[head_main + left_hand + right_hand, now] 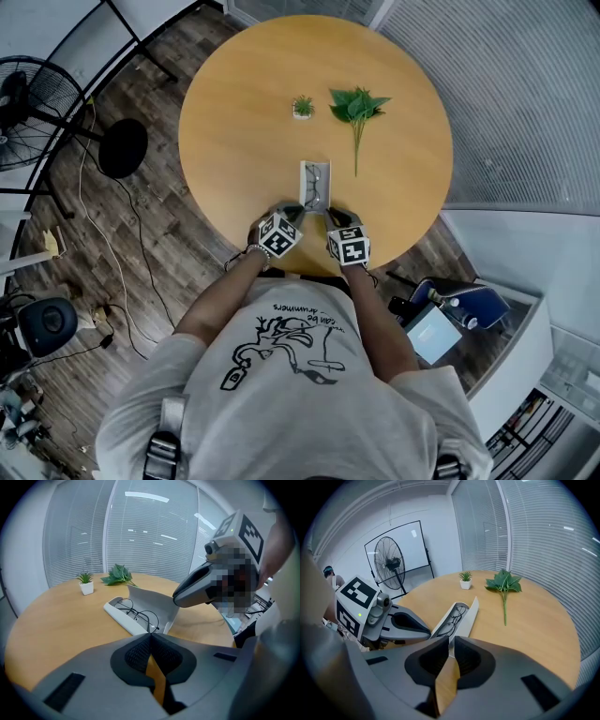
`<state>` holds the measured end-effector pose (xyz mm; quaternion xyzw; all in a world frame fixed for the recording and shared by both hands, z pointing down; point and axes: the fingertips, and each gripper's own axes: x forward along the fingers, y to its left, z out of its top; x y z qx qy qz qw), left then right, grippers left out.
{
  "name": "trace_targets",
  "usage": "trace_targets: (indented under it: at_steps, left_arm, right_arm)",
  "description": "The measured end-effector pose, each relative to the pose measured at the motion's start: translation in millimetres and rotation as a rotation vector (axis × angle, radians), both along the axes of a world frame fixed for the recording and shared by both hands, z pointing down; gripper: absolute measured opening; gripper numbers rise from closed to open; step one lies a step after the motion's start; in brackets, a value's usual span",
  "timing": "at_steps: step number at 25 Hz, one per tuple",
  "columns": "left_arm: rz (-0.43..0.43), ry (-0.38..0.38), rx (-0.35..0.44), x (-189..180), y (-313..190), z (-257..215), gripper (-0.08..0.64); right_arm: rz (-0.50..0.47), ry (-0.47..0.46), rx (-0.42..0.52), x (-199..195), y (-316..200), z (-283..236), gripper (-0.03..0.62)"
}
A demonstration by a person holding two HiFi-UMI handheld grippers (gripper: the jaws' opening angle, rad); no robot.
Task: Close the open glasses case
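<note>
Glasses case (307, 180) sits open near the person's edge of the round table (234, 159), long side pointing away from them. Inside the shallow tray is one pair of glasses (137, 615) with thin dark wire and round lenses, lying flat. The lid (469, 615) stands up along the tray's right side, tilted outward, not folded over at all.

Left gripper (151, 635) is right at the near end of the case with its jaws pressed together at the tips and nothing between them. Right gripper (451, 642) is at the near right corner, jaws nearly together with just a thin slit. The lid's near end lines up with that slit, but I can't tell if it's actually pinched or only touching.

Material-wise, the case is a pale grey-white hard shell, smooth, oblong with rounded ends. The jaw pads are dark with a fine mesh texture, set in smooth grey plastic. The tabletop is smooth light wood.

Further back on the table are a tiny potted plant (303, 107) in a white pot and a leafy sprig (357, 103) with a long stem, both well apart from the case.
</note>
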<state>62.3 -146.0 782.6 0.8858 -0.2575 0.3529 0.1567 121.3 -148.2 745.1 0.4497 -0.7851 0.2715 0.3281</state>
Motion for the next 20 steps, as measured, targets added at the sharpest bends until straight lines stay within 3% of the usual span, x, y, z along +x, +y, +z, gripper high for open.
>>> trace_targets:
  at_steps: [20]
  left_arm:
    - [0.01, -0.007, -0.022, -2, 0, 0, 0.02]
  right_arm:
    - [-0.041, -0.003, 0.0, -20, 0, -1, 0.058]
